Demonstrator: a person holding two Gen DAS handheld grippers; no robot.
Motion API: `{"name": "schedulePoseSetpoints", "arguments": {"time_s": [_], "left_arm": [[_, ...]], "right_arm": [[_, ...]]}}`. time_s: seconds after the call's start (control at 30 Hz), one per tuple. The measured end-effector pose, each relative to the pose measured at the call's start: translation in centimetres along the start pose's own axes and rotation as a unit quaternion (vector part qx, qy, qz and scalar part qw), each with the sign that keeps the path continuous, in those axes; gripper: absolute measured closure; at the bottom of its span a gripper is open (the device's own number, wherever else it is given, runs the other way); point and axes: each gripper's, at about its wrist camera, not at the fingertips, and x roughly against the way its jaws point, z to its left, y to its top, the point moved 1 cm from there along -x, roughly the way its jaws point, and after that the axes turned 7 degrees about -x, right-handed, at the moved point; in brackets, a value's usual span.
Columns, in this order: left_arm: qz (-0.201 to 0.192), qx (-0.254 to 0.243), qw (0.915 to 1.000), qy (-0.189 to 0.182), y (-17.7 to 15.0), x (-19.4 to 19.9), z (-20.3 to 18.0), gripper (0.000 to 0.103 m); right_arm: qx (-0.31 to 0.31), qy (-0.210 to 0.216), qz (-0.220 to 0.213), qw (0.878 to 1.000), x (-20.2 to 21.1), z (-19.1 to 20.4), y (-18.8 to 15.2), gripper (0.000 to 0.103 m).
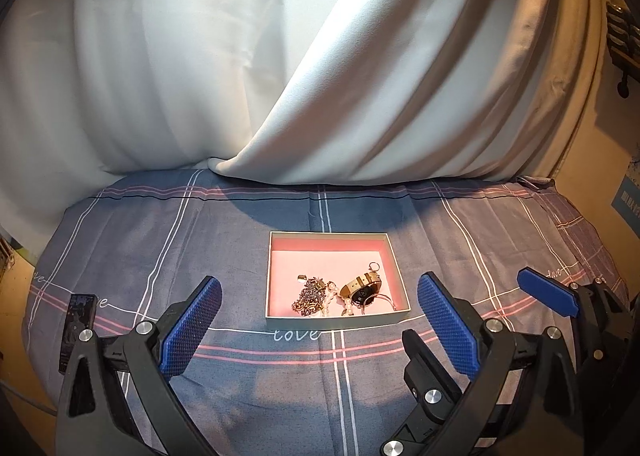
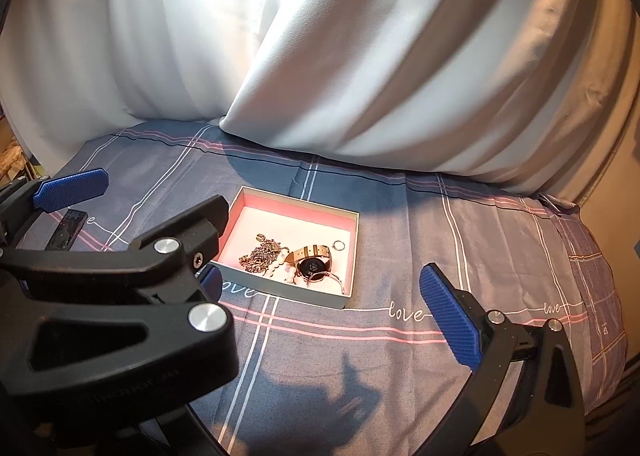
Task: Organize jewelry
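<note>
Blue pads spreading wide on the left claw (image 1: 320, 330), gripping nothing; right claw (image 2: 324, 312) gaping empty too; both hovering before the box (image 1: 394, 272), watch (image 1: 362, 290), chain (image 1: 310, 296) and pearls tangling inside; best coming down gently, pinching one piece only.

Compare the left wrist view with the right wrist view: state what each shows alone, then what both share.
Left wrist only: a dark wooden wall rack at far right. Right wrist only: the open left claw seen from the side, and claw shadows on the plaid bedsheet. Both: the pink-lined shallow box holding a gold-strapped black-faced watch, a tangled dark chain, pearl beads and a small silver ring; white curtains; a black phone.
</note>
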Motion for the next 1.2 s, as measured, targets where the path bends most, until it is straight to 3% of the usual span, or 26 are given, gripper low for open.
{"name": "schedulePoseSetpoints", "arguments": {"time_s": [1.2], "left_arm": [[0.008, -0.003, 1.0000, 0.001, -0.34, -0.54, -0.02, 0.006]], "right_arm": [[0.003, 0.008, 0.001, 1.000, -0.09, 0.48, -0.13, 0.005]]}}
